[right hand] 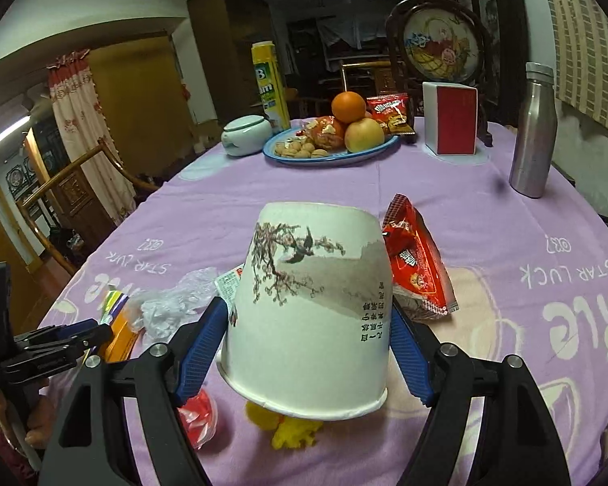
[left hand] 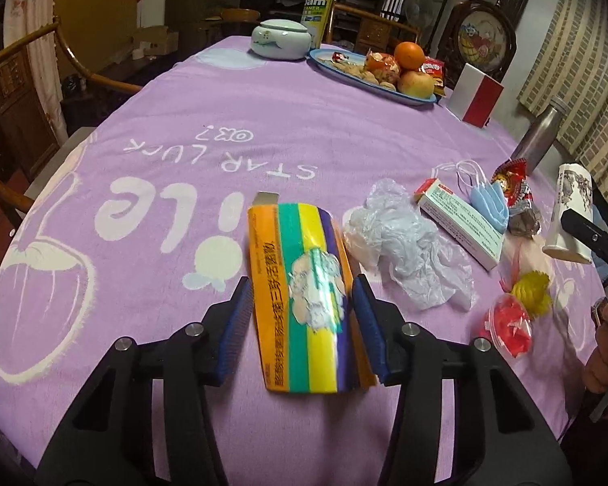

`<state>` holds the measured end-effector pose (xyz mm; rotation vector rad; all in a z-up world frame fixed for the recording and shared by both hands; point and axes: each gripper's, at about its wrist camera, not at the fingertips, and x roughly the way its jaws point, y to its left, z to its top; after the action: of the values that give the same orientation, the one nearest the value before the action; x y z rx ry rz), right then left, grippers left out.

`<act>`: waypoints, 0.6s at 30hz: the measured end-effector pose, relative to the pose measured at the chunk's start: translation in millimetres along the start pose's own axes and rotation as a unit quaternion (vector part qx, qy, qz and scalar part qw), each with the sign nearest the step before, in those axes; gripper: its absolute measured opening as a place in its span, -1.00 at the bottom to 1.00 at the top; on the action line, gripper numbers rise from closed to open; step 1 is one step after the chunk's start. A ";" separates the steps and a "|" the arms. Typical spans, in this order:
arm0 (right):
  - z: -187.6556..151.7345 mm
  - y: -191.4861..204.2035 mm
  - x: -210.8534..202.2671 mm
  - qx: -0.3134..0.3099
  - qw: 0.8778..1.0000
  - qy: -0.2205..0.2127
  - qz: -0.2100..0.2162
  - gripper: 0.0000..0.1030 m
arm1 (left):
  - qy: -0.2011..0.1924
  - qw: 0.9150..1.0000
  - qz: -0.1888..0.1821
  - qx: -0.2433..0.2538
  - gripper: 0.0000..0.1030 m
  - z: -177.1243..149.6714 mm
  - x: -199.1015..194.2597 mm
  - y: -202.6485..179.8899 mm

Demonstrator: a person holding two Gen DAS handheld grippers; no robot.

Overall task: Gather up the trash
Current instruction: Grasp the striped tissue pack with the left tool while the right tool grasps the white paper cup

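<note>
My left gripper (left hand: 302, 308) has its blue pads on both sides of a striped orange, green, yellow and purple medicine box (left hand: 304, 299) on the purple tablecloth (left hand: 182, 170). My right gripper (right hand: 310, 336) is shut on an upside-down white paper cup (right hand: 308, 303) with a blossom print, held above the cloth; the cup also shows in the left wrist view (left hand: 567, 210). Trash lies near: a crumpled clear plastic bag (left hand: 405, 243), a white medicine box (left hand: 462, 218), a blue face mask (left hand: 490, 198), a red snack wrapper (right hand: 417, 259), a red jelly cup (left hand: 506, 324) and a yellow wrapper (left hand: 533, 291).
A blue fruit plate (right hand: 377, 149) with an orange, an apple and nuts stands at the far end, beside a white lidded jar (right hand: 245, 135), a yellow spray can (right hand: 269, 85), a red-and-white box (right hand: 452, 117) and a steel bottle (right hand: 533, 129). Wooden chairs (left hand: 24, 81) stand to the left.
</note>
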<state>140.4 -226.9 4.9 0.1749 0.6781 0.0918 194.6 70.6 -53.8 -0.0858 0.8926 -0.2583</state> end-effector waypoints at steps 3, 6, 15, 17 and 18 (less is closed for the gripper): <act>-2.8 -0.1 -2.9 -0.002 1.000 -0.002 0.000 0.50 | 0.014 1.000 0.007 -0.002 0.22 0.0 3.8 -3.6; -4.6 -0.7 -4.9 0.001 1.000 -0.001 0.006 0.50 | 0.023 0.999 0.028 0.003 0.53 2.6 14.0 -9.8; -5.5 -0.3 -13.6 -0.002 1.000 -0.010 0.015 0.50 | 0.043 0.999 0.028 0.005 0.03 4.8 17.5 -15.6; -4.7 0.6 -21.0 -0.003 1.000 -0.017 0.021 0.50 | 0.024 0.999 0.021 -0.002 0.03 4.8 0.7 -13.0; -3.9 1.1 -24.3 -0.004 0.999 -0.020 0.025 0.50 | 0.011 1.000 0.027 -0.001 0.03 4.8 -9.8 -12.5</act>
<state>119.0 -228.8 17.1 0.1860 0.6339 0.1380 190.1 60.9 -41.0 -0.0599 0.9155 -0.2084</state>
